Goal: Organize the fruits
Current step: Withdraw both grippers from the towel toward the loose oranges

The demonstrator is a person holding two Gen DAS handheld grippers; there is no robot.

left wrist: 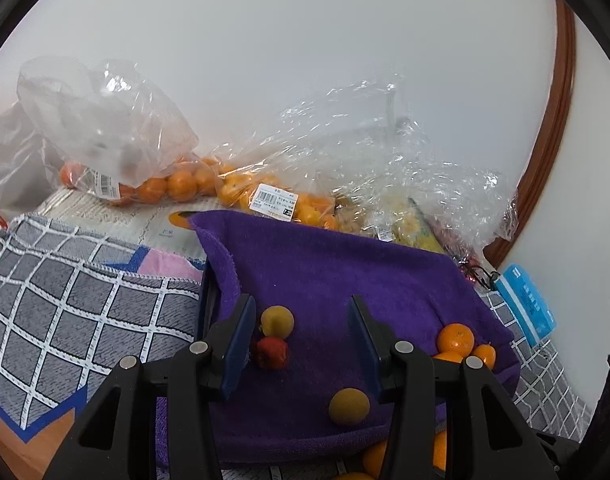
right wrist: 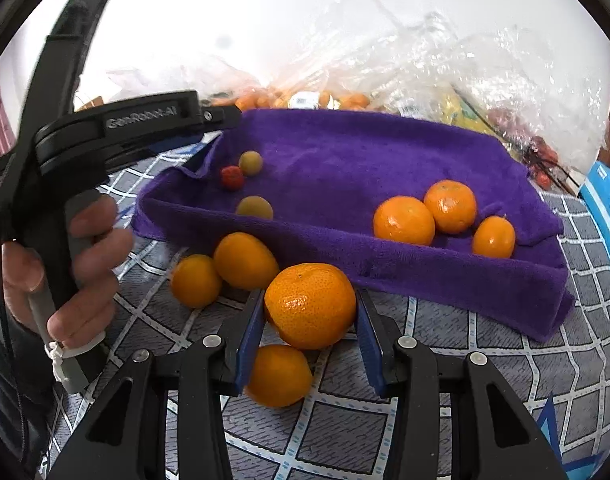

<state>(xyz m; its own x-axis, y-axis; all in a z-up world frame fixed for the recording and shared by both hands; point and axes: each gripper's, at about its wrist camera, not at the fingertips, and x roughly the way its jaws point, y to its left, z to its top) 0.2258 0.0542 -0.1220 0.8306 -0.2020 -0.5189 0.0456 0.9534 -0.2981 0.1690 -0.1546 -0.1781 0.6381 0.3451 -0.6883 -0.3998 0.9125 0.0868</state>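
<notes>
- Fruits sorted by kind on purple terry towel draped over a shallow tray (right wrist: 385,152): three round orange mandarins in the tray (right wrist: 449,216) at its 4 o'clock corner, two dull yellow-green small fruits (right wrist: 251,162) and one small red bumpy fruit (right wrist: 232,177) at 10 o'clock.
- Large dimpled orange mandarin (right wrist: 309,305) clamped between blue pads of right gripper (right wrist: 309,320), near the towel's front wall at 6 o'clock; whether lifted off the cloth, cannot tell. Grip across the widest part, judged secure for carrying.
- Three loose mandarins on the grey checked tablecloth (right wrist: 485,368): two (right wrist: 225,272) at 9 o'clock of the held one, one (right wrist: 279,376) beneath the jaws.
- Left gripper (left wrist: 301,344) over the towel's left half, jaws apart, nothing between the pads; small fruits just beside the left pad.
- Left hand (right wrist: 65,264) on the grip handle, at 9 o'clock.
- Raised front wall to be cleared; open towel at centre judged ample landing room.
- Crinkled clear plastic bags of oranges (left wrist: 177,184) crowd the 12 o'clock edge.
</notes>
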